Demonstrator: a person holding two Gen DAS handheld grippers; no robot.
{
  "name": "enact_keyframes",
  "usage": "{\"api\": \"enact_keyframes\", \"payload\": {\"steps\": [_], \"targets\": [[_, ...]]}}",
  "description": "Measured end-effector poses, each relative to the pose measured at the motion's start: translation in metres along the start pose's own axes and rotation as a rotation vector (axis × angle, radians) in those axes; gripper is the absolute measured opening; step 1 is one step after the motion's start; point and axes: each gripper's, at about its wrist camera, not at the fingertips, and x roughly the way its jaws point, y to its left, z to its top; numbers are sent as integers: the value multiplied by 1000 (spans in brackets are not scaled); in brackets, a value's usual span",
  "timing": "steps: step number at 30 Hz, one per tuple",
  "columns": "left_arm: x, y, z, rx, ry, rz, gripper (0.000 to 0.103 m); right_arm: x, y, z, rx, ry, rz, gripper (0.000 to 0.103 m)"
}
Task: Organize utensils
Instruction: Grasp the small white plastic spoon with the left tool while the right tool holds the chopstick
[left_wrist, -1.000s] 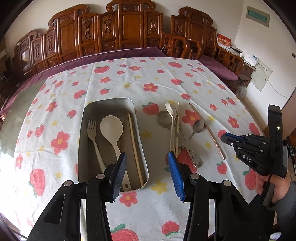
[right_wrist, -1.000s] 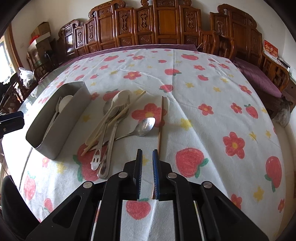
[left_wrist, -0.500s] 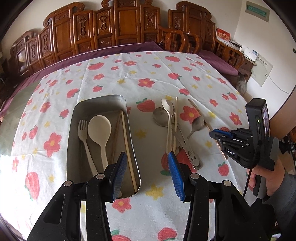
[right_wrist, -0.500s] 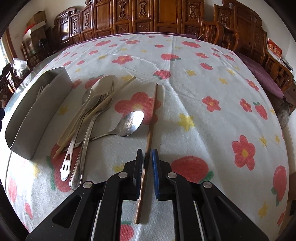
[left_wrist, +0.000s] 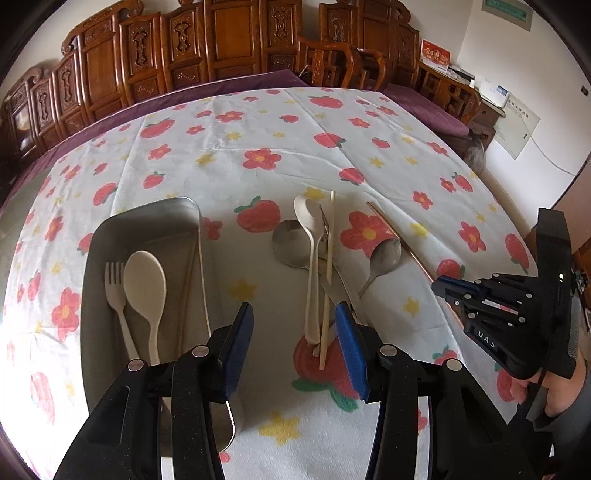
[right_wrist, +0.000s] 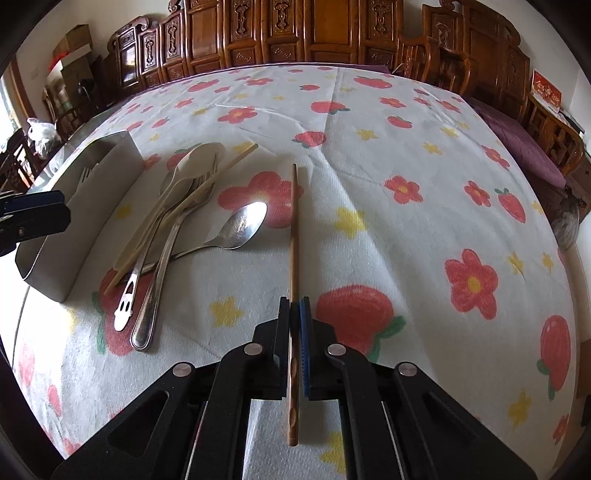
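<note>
My right gripper (right_wrist: 294, 321) is closing its jaws on a brown chopstick (right_wrist: 294, 229) that lies on the tablecloth, and the pads press its near half. My left gripper (left_wrist: 295, 347) hangs open above the near ends of a cream spoon (left_wrist: 310, 258) and a pale chopstick (left_wrist: 328, 266), touching neither. These lie in a pile with a large metal spoon (left_wrist: 288, 243), and a small metal spoon (left_wrist: 384, 254) lies just to its right. A metal tray (left_wrist: 110, 229) to the left holds a cream fork (left_wrist: 114, 291), a cream spoon (left_wrist: 144, 284) and a pale chopstick (left_wrist: 201, 273).
The flowered tablecloth (right_wrist: 406, 155) covers a round table, bare to the right of the brown chopstick. Carved wooden chairs (left_wrist: 221, 48) ring the far side. A person's hand (left_wrist: 554, 398) holds the right gripper at the lower right of the left wrist view.
My right gripper came down over the brown chopstick and its jaws closed onto it. My left gripper moved right and lower, from the tray's edge to over the pile's near ends.
</note>
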Motion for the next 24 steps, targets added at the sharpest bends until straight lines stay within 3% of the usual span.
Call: {"api": "enact_keyframes", "payload": {"steps": [7, 13, 24], "targets": [[29, -3, 16, 9, 45, -19, 28, -2, -4, -3, 6, -11, 16, 6], [49, -4, 22, 3, 83, -42, 28, -3, -5, -5, 1, -21, 20, 6], [74, -2, 27, -29, 125, -69, 18, -3, -6, -7, 0, -34, 32, 6]]}}
